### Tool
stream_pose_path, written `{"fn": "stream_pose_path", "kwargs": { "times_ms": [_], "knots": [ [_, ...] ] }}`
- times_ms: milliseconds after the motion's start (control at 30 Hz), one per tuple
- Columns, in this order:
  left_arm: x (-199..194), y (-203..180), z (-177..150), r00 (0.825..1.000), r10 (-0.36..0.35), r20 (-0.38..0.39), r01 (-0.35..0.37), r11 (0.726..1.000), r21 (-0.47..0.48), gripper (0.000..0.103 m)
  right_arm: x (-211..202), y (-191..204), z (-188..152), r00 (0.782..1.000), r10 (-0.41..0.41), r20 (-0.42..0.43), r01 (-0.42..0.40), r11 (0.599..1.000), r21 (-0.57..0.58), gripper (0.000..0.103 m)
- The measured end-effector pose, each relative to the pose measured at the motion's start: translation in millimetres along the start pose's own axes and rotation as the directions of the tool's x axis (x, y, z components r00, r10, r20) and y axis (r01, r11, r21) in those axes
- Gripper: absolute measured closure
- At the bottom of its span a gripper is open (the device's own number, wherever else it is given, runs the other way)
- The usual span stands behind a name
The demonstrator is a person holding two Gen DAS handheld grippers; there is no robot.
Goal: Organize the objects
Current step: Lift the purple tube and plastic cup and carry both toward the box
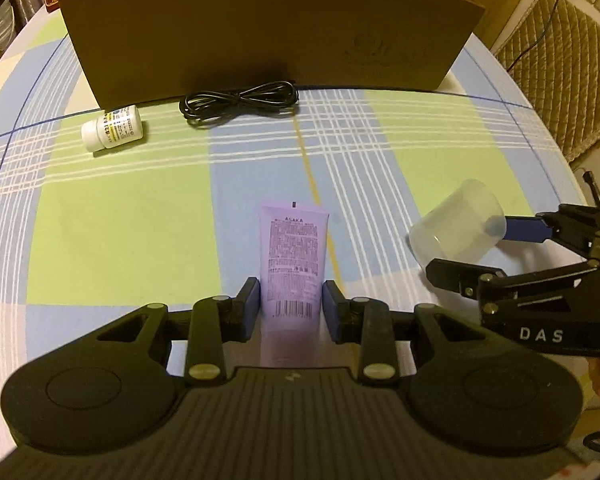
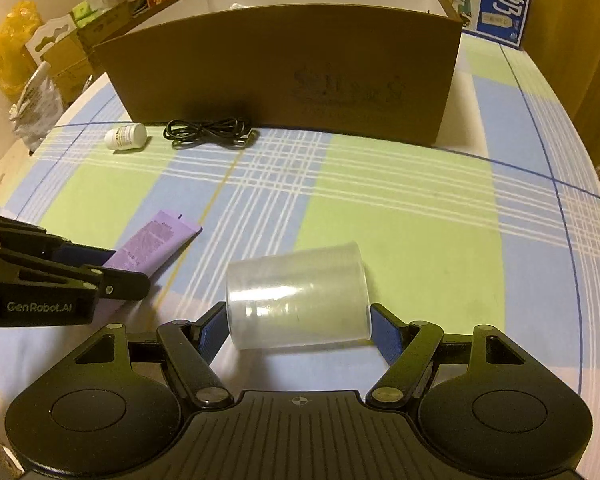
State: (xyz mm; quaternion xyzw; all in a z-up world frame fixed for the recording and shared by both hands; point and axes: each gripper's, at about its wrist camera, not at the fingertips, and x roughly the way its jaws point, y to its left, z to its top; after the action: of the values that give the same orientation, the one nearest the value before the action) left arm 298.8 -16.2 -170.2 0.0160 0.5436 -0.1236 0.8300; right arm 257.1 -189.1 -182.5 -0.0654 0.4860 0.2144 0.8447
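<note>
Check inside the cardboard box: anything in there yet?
The right wrist view shows the cardboard box open-topped, with white inner walls and a scrap of something pale near the back wall. Its front wall hides the floor.

A purple tube (image 1: 293, 264), printed with small text and a barcode, is clamped between the blue pads of the left gripper (image 1: 291, 304), its flat crimped end pointing away. A translucent plastic cup (image 2: 298, 296) lies on its side, gripped by the right gripper (image 2: 298, 330). A small white pill bottle (image 1: 112, 127) lies on its side beside a coiled black cable (image 1: 240, 103), both just in front of the open brown cardboard box (image 1: 268, 36).
</note>
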Motion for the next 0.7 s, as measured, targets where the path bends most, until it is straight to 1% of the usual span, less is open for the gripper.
{"fn": "stream_pose_path", "kwargs": {
  "times_ms": [167,233,333,500,700],
  "knots": [
    [8.8,-12.5,0.5,0.999,0.034,0.014,-0.035,0.999,0.034,0.071,0.6,2.9,0.1,1.0,-0.009,0.011,0.009,1.0,-0.009,0.031],
    [9.0,-15.9,-0.3,0.999,0.048,0.018,-0.049,0.997,0.055,0.073,1.2,3.3,-0.2,1.0,-0.014,0.015,0.014,1.0,-0.018,0.031],
    [9.0,-18.2,-2.4,0.999,0.045,0.025,-0.047,0.997,0.054,0.074,3.6,3.7,-0.6,1.0,-0.011,0.017,0.011,1.0,-0.025,0.031],
    [7.2,-17.8,-2.4,0.999,0.031,0.007,-0.031,0.999,0.034,0.074,-0.7,2.4,-0.8,0.999,-0.005,0.032,0.006,1.0,-0.007,0.032],
    [-2.7,-19.1,-1.5,0.999,0.028,0.027,-0.028,0.999,0.026,0.074,-9.9,2.3,1.5,0.999,0.009,0.053,-0.009,1.0,-0.003,0.033]
  ]
}}
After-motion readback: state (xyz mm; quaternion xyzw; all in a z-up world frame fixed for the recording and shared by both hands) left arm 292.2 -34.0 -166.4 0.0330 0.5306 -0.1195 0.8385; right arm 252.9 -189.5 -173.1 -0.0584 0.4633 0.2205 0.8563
